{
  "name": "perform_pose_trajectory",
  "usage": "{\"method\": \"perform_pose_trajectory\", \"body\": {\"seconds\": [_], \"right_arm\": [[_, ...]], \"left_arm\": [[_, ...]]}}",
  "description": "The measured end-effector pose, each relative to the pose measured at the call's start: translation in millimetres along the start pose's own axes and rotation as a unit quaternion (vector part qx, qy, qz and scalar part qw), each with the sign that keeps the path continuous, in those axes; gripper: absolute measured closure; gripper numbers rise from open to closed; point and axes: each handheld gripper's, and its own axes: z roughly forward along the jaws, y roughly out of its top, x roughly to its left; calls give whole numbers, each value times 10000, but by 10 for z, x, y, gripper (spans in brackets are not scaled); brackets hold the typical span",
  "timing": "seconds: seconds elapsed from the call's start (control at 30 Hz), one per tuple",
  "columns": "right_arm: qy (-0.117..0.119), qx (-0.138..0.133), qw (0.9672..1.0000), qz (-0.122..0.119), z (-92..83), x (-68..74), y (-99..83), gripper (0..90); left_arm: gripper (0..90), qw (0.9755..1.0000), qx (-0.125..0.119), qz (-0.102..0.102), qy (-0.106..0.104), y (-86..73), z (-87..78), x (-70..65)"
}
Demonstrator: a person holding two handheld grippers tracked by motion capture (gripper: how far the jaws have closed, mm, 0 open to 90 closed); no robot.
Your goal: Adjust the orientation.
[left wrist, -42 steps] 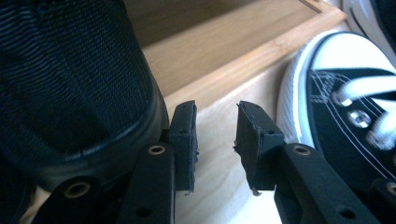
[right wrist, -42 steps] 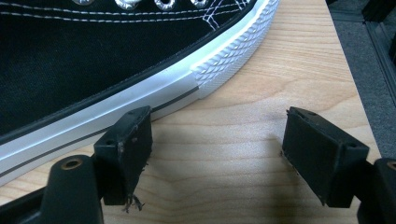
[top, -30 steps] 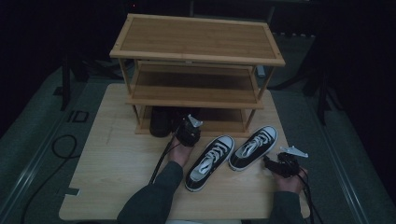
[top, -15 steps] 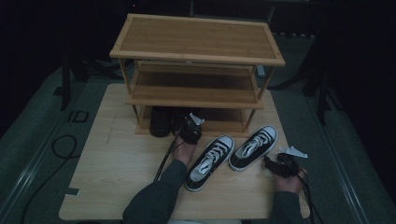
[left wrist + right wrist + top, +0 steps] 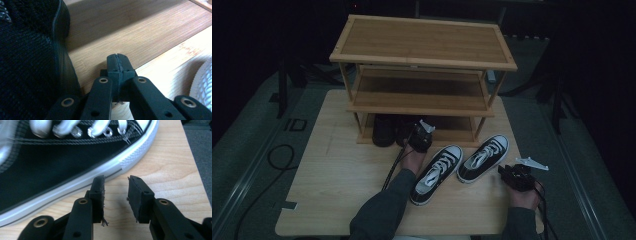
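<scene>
The left gripper is seen with its jaws pressed fully together and nothing held between them. It is positioned at the mouth of the lowest tier of the wooden shoe rack, just beside a black knit shoe whose dark sole edge is seen close to the jaws in the left gripper view. In the high view a pair of black shoes is observed standing on that bottom shelf, at its left.

The right gripper is seen with its jaws partly apart, having just been closing; nothing lies between them. The left pad is placed just beside the white rubber sole rim of a black canvas sneaker; whether contact is made cannot be told.

In the high view the right gripper is held near the heel of the right-hand sneaker. A second matching sneaker lies to its left, both toes pointed toward the rack. All items rest on a light wooden table.
</scene>
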Motion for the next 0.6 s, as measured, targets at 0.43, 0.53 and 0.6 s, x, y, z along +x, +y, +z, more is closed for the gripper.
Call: {"method": "perform_pose_trajectory", "body": {"seconds": [0.43, 0.53, 0.6], "right_arm": [[775, -291, 9948, -594, -408, 532, 104, 668], [877, -301, 9928, -753, -438, 656, 128, 665], [1109, -348, 9882, -1000, -465, 878, 165, 656]], "left_arm": [[899, 10000, -35, 39, -31, -4, 42, 14], [899, 10000, -36, 39, -38, -5, 42, 16], [899, 10000, -33, 22, -45, -7, 41, 18]]}}
